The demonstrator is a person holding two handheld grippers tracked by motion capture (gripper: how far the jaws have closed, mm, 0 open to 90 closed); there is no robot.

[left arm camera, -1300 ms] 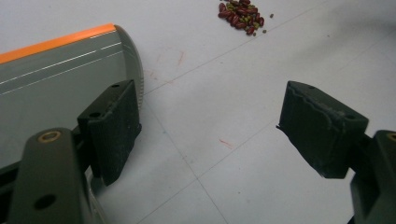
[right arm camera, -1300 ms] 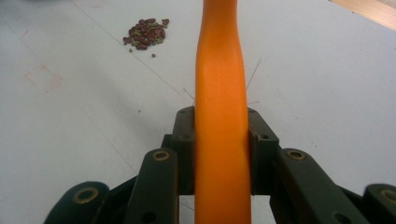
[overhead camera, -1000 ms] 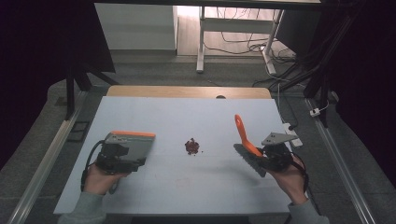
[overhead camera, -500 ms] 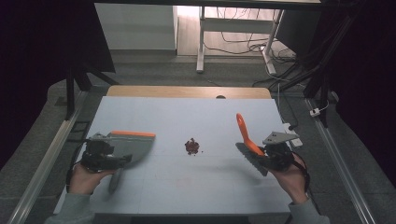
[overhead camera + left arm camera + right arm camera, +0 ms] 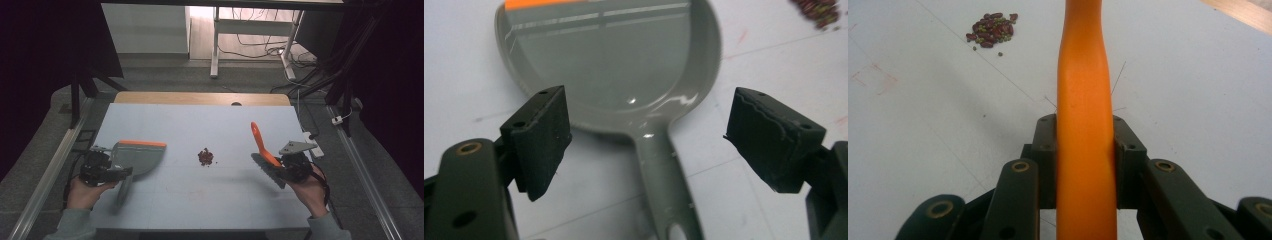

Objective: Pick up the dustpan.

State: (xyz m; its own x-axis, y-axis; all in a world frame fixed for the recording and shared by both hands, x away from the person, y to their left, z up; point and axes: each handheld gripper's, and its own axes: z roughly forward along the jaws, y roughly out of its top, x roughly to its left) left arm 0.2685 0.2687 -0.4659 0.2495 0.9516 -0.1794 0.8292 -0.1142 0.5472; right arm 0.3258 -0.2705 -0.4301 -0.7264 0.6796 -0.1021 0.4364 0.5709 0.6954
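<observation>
High view: the left hand [image 5: 82,192] comes in from the bottom left, sleeve at the frame's edge, and bears the left gripper [image 5: 107,171] low over the tabletop [image 5: 200,200], pointing toward the right; the right hand [image 5: 310,192] comes in from the bottom right with the wrist bent inward, bearing the right gripper [image 5: 280,167], its grey plate on top, pointing toward the table's middle.

Left gripper view: the jaws are released, standing wide apart; the dustpan [image 5: 609,70] lies flat on the tabletop ahead of them, its grey bowl beyond the tips, its orange lip at the far end; the handle runs back toward the camera between the two jaws, somewhat nearer the left one, touching neither; in the high view the dustpan [image 5: 137,157] sits at the left of the tabletop with its handle trailing toward the person, just beside the left gripper.

Right gripper view: the jaws are clenched on the brush [image 5: 1084,140], pads pressed on both sides of its orange handle, which runs straight up between them and out past the tips; in the high view the brush [image 5: 263,150] tilts, handle rising up and away, dark bristles low by the gripper.

The beans [image 5: 205,157] lie in a small heap at mid-tabletop, between dustpan and brush, well apart from both; in the right gripper view the beans [image 5: 992,30] lie ahead to the upper left of the jaws.
</observation>
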